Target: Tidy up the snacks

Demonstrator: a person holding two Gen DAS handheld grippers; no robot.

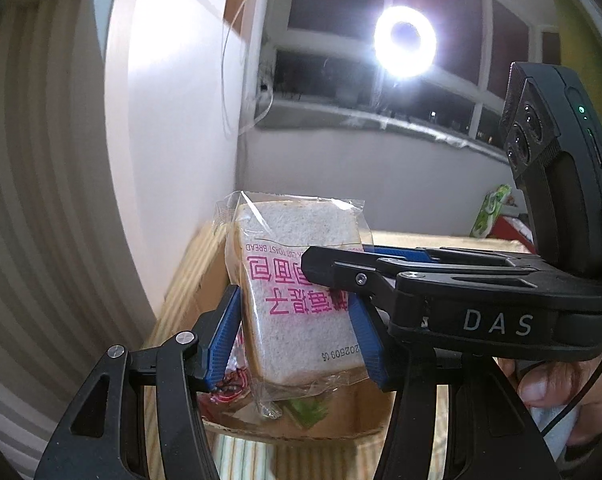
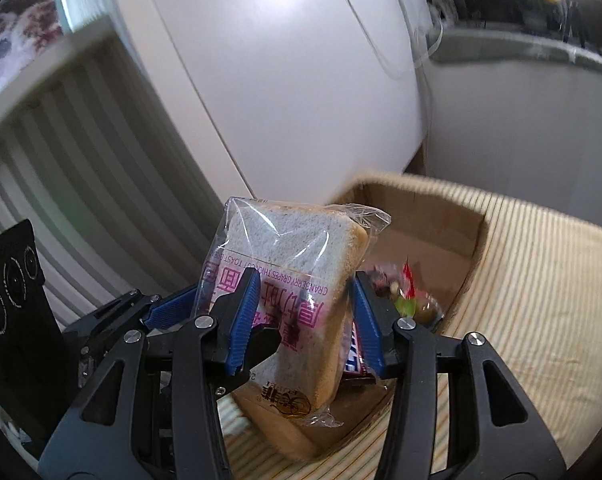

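Note:
A clear packet of sliced toast bread [image 1: 301, 300] with pink print hangs over an open cardboard box [image 1: 301, 432]. My left gripper [image 1: 295, 340] is shut on the packet, its blue pads against the two side edges. From the right, my right gripper [image 1: 341, 268] reaches in and clamps the same packet across its faces. In the right wrist view the bread [image 2: 293, 264] sits between the pads of my right gripper [image 2: 305, 320], and the left gripper [image 2: 169, 308] shows at the left. Below, the box [image 2: 433, 216] holds red and green wrapped snacks [image 2: 409, 292].
The box rests on a striped cloth surface [image 2: 521, 300]. White cupboard doors [image 2: 281, 80] stand close behind on the left. A ring light [image 1: 405, 40] glares before a dark window. A green packet [image 1: 491, 210] stands far right. A person's hand [image 1: 553, 384] holds the right gripper.

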